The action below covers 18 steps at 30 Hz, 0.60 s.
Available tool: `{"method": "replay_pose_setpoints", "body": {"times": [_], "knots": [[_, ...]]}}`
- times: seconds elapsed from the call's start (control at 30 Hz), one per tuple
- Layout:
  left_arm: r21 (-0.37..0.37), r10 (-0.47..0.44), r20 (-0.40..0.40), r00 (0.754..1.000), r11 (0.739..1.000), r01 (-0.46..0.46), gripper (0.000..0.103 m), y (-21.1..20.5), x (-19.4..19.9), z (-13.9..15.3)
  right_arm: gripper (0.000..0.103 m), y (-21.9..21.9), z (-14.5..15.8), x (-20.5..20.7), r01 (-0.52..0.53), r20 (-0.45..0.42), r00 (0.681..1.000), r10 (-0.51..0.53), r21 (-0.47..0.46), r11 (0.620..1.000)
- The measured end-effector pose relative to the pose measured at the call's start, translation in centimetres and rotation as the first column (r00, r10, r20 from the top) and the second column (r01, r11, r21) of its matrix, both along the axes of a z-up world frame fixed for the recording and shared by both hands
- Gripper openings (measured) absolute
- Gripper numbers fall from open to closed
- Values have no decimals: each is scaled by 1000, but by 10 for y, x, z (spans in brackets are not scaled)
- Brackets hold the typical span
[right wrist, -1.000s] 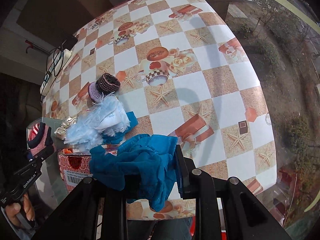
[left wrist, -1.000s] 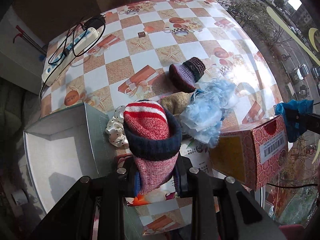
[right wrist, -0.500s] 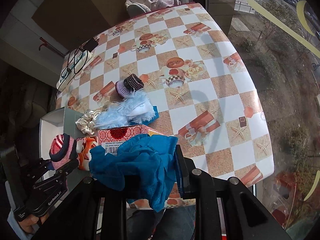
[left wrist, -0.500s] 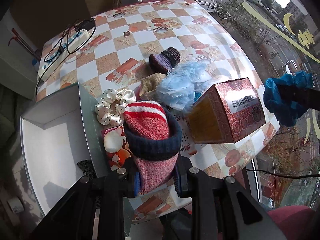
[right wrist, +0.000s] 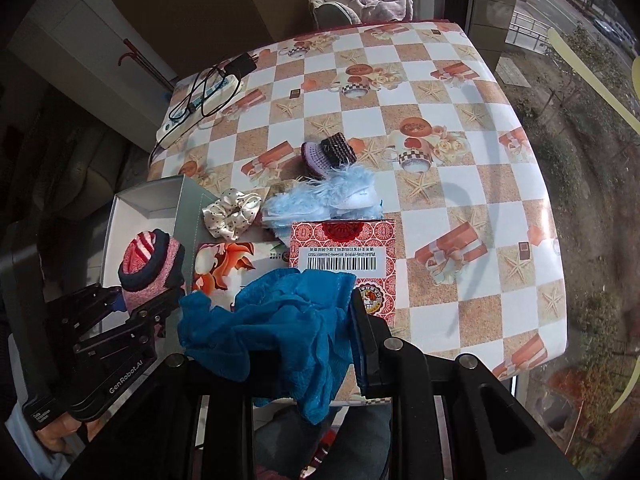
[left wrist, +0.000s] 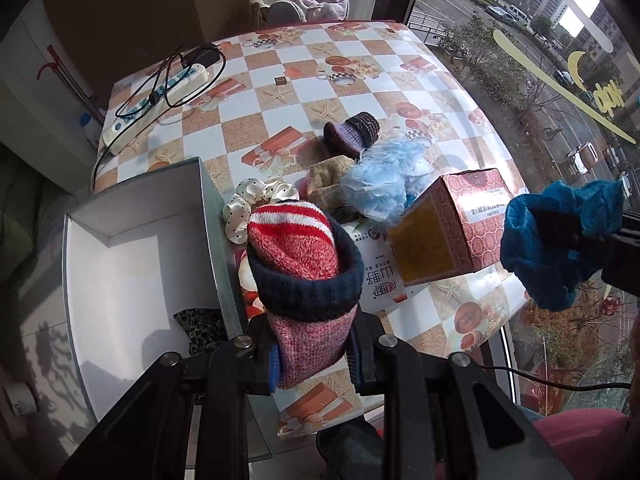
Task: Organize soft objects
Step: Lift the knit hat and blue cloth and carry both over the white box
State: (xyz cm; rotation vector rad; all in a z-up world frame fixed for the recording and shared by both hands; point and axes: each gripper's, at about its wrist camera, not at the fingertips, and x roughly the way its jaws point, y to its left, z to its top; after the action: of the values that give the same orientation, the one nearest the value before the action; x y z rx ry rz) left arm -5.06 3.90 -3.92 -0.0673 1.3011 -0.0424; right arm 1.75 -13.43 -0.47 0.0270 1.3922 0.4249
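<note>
My left gripper [left wrist: 314,354] is shut on a red, white and navy knit sock [left wrist: 300,264], held above the table's near edge beside the open grey box [left wrist: 120,264]; it also shows in the right wrist view [right wrist: 150,266]. My right gripper [right wrist: 300,344] is shut on a blue cloth [right wrist: 280,328], held above the red patterned box [right wrist: 344,256]. On the table lie a white dotted scrunchie [left wrist: 256,204], a fluffy light-blue item [left wrist: 380,184], a tan knit piece [left wrist: 326,184] and a purple knit sock [left wrist: 352,134].
The grey box holds a leopard-print item [left wrist: 200,326]. A flat printed carton [right wrist: 228,268] lies between the two boxes. A white power strip with black cables [left wrist: 160,96] lies at the far left of the checkered table [right wrist: 460,200]. A window is to the right.
Both grippers have risen and pulled back toward the near edge with their items still held. More of the table and the grey box is in view.
</note>
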Motion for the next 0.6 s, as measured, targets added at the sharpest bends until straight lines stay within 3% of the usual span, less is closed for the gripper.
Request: {"method": "replay_pose_setpoints", "body": {"times": [0.6], "knots": [[-21,169,16,986,986,-168,28,58,-30,3,26,71,0,-13,-199,-7,980,199,-27,980]]}}
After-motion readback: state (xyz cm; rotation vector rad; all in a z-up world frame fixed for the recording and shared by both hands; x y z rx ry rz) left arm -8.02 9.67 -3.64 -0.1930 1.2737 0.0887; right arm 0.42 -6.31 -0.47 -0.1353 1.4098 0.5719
